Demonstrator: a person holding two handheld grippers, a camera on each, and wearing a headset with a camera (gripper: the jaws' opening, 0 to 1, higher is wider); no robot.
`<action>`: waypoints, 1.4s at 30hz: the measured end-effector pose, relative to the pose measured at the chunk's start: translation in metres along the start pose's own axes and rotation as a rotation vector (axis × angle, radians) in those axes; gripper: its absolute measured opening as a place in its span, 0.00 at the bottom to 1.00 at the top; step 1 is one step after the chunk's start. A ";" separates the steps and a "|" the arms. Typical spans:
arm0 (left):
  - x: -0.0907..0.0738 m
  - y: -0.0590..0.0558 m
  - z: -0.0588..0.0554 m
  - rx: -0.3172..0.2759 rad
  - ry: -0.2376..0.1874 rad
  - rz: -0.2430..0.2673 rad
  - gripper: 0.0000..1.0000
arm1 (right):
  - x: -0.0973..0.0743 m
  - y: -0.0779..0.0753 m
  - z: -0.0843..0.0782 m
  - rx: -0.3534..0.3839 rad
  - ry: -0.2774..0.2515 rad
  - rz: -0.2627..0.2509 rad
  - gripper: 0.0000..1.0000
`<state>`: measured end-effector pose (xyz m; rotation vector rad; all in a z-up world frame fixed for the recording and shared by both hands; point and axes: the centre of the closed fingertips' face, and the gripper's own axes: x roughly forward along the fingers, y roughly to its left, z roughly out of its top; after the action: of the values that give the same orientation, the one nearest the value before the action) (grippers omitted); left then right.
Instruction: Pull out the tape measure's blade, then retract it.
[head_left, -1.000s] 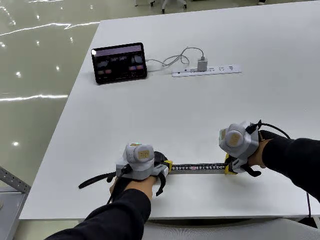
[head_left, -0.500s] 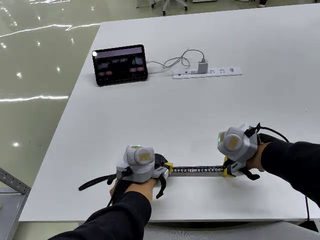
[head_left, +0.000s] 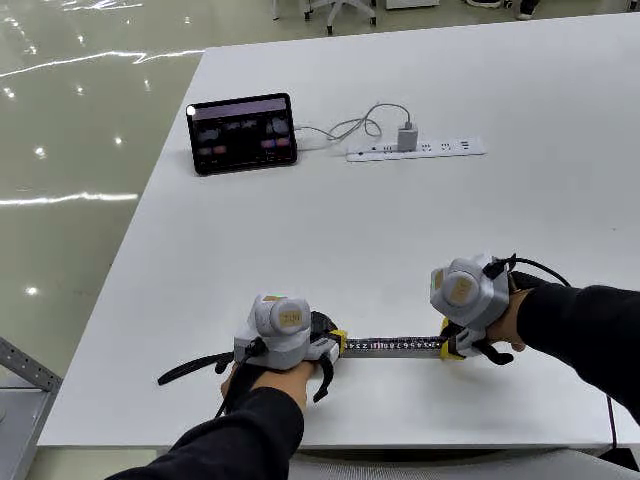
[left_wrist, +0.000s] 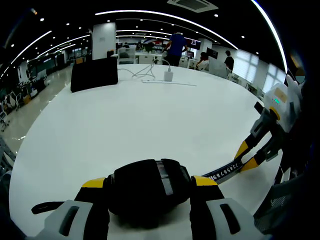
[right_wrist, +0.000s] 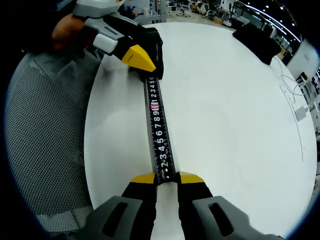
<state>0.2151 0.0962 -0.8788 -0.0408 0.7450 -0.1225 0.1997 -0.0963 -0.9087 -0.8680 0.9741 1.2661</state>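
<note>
A black tape measure case (left_wrist: 147, 189) lies on the white table, clamped between the yellow-tipped jaws of my left gripper (left_wrist: 149, 183), near the front edge in the head view (head_left: 322, 330). Its dark numbered blade (right_wrist: 158, 125) runs out flat along the table to my right gripper (right_wrist: 166, 177), which is shut on the blade's end. In the head view the blade (head_left: 392, 346) spans between the left gripper (head_left: 335, 338) and the right gripper (head_left: 445, 347). A black strap (head_left: 188, 366) trails left of the case.
A tablet (head_left: 240, 132) stands at the back left, with a white power strip (head_left: 418, 150) and charger cable behind the middle. The table's front edge (head_left: 330, 432) is close to both hands. A mesh chair (right_wrist: 45, 150) sits below the edge.
The right gripper has moved left toward the case, so the exposed blade is a little shorter. The left gripper holds the case in place. The head camera has tilted slightly.
</note>
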 end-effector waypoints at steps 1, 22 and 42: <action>0.000 0.000 0.000 0.000 0.000 0.000 0.61 | 0.000 0.000 0.001 0.003 -0.002 -0.001 0.11; 0.000 0.000 0.000 -0.002 -0.003 0.006 0.61 | 0.006 0.001 0.013 -0.031 -0.021 0.012 0.11; -0.001 0.001 0.000 0.000 -0.004 0.008 0.61 | 0.011 0.003 0.026 -0.034 -0.041 0.015 0.11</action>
<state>0.2150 0.0972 -0.8784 -0.0383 0.7413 -0.1143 0.1999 -0.0682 -0.9094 -0.8588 0.9302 1.3123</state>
